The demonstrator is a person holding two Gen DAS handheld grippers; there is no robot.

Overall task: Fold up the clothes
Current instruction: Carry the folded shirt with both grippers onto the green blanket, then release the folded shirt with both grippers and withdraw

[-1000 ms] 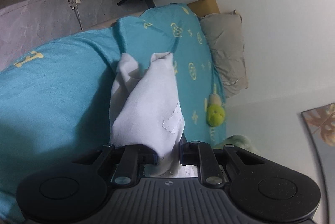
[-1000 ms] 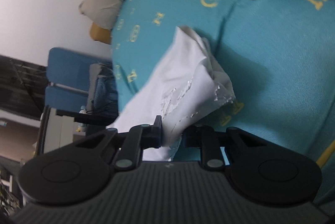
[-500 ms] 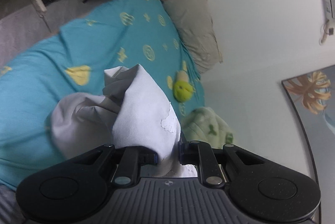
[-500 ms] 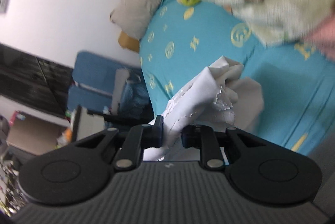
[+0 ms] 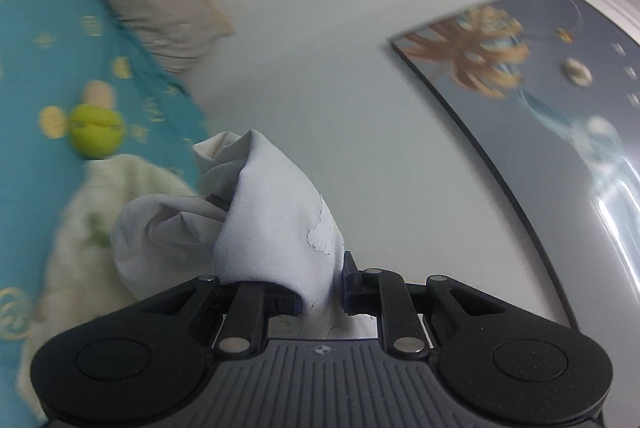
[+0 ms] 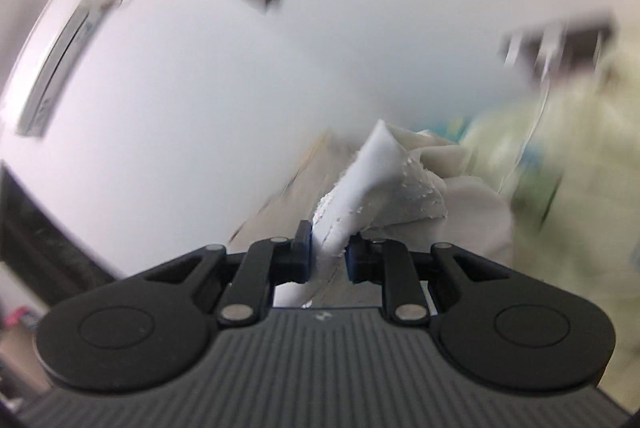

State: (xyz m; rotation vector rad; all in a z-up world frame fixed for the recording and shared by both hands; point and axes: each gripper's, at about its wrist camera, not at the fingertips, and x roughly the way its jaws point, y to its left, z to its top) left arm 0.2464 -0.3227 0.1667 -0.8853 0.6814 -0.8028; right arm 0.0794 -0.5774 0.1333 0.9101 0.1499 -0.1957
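A white garment with a cracked white print is bunched up and held in the air. My left gripper is shut on one part of it. My right gripper is shut on another part of the same white garment. Both cameras point up toward the wall, and the views are blurred. The rest of the garment hangs in loose folds just beyond the fingers.
A teal bed with yellow motifs lies at the left, with a beige pillow, a green ball toy and a pale green blanket. A framed picture hangs on the white wall. The blanket fills the right wrist view's right side.
Both grippers have lifted and tilted upward with the white garment. It has left the bed and now hangs bunched in the air; the views have swung from the bed to the wall.
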